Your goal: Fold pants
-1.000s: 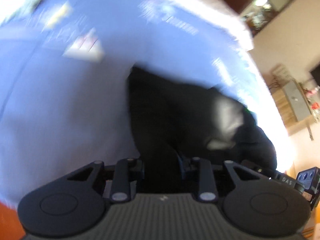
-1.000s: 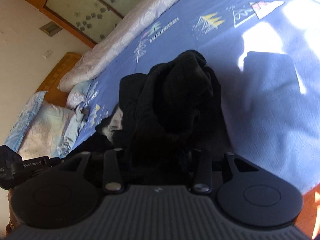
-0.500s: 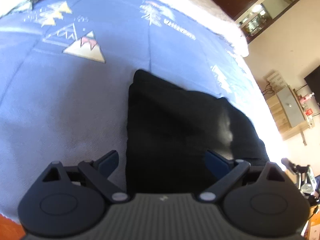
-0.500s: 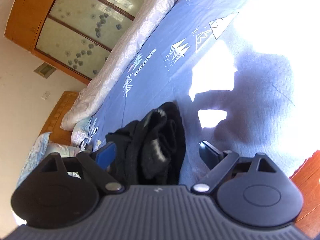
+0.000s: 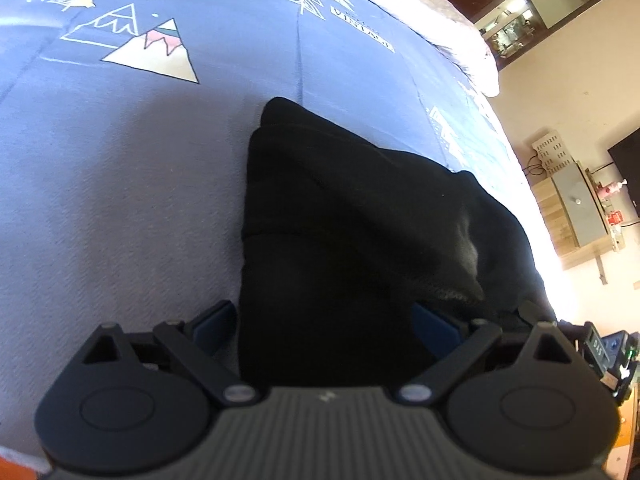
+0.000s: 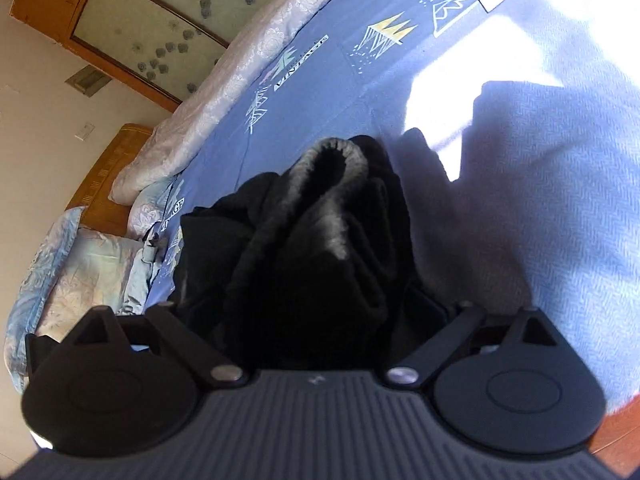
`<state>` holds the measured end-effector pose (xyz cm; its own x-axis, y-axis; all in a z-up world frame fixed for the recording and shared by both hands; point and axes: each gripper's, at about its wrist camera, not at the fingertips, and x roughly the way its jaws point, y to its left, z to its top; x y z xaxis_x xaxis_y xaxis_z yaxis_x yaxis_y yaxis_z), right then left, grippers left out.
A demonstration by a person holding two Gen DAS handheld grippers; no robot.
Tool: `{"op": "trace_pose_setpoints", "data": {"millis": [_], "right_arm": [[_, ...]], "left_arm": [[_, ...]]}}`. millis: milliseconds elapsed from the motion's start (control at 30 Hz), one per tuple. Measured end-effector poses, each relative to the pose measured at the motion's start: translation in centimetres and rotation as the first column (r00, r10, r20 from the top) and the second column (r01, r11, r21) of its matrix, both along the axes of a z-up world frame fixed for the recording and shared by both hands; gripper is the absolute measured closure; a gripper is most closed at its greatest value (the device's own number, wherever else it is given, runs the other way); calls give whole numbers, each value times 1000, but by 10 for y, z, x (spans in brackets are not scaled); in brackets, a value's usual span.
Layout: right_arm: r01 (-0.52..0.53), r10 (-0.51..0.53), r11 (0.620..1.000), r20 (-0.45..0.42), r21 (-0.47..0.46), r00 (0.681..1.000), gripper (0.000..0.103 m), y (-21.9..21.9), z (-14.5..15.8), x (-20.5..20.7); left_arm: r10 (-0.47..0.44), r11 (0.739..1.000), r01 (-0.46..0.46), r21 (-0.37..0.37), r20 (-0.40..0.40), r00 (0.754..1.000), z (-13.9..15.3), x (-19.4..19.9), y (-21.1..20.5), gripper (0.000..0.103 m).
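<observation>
Now both tongs are released: a second ago each one was clenched on the black cloth, and half a second ago they opened. The left tongs stand spread, with the pants lying between and beyond the two blue pads, near the right edge of the bed. The right tongs are spread as well (their pads are mostly hidden by the cloth), and in this view the pants look bunched, with a grey inner rim showing at the far end. I judge that a fold was just laid down and let go. The left side lies flat; the right side perhaps needs smoothing before the next fold.
</observation>
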<state>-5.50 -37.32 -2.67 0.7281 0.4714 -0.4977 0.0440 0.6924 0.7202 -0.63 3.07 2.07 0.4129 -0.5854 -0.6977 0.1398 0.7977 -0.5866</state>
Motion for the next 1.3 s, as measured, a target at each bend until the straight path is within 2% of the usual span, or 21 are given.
{"op": "trace_pose_setpoints", "data": {"millis": [100, 200, 267, 300, 333, 367, 433, 500, 633, 767, 900, 1000, 1133, 1300], "right_arm": [[11, -12, 1000, 15, 29, 1000, 5, -1, -4, -1], [9, -10, 1000, 3, 19, 1000, 5, 6, -1, 2], [-25, 25, 1000, -7, 2, 1000, 7, 18, 4, 8], [-50, 50, 999, -14, -2, 999, 11, 24, 4, 10], [-79, 78, 997, -28, -15, 997, 22, 33, 4, 12], [-99, 97, 994, -34, -43, 995, 30, 44, 5, 12], [-133, 132, 990, -38, -44, 991, 41, 57, 6, 11], [-153, 152, 987, -26, -40, 988, 46, 67, 13, 10], [-198, 199, 980, 39, -22, 979, 49, 81, 34, 11], [-259, 259, 966, 80, -13, 963, 50, 100, 48, 16], [-298, 298, 954, 102, -12, 949, 51, 113, 59, 29], [-337, 334, 942, 125, 2, 934, 51, 128, 70, 51], [-435, 429, 901, 188, -11, 884, 51, 170, 93, 92], [-586, 571, 810, 223, 1, 790, 50, 261, 110, 152]], "left_arm": [[-15, 1000, 15, -13, 6, 1000, -1, 1, -8, 7], [-59, 998, 59, 5, 26, 998, -3, 1, -24, 18], [-78, 996, 76, 42, 60, 995, -1, -2, -32, 31], [-82, 996, 78, 54, 74, 994, 0, -5, -34, 42], [-78, 996, 74, 58, 79, 994, 0, -6, -33, 51], [-69, 996, 65, 53, 77, 995, 0, -7, -29, 57], [-45, 999, 45, 1, 56, 997, -1, -7, -16, 76], [-27, 997, 30, -68, 46, 999, 2, -9, -2, 82], [-29, 992, 41, -116, 108, 994, 25, -18, 10, 83], [-9, 995, 24, -92, 165, 986, 45, -22, 14, 83], [39, 993, -15, -118, 196, 980, 65, -19, 30, 83], [101, 987, -66, -146, 244, 965, 86, -15, 59, 83], [222, 970, -176, -166, 326, 919, 112, -16, 113, 83], [406, 914, -369, -170, 381, 831, 126, -34, 198, 83]]}}
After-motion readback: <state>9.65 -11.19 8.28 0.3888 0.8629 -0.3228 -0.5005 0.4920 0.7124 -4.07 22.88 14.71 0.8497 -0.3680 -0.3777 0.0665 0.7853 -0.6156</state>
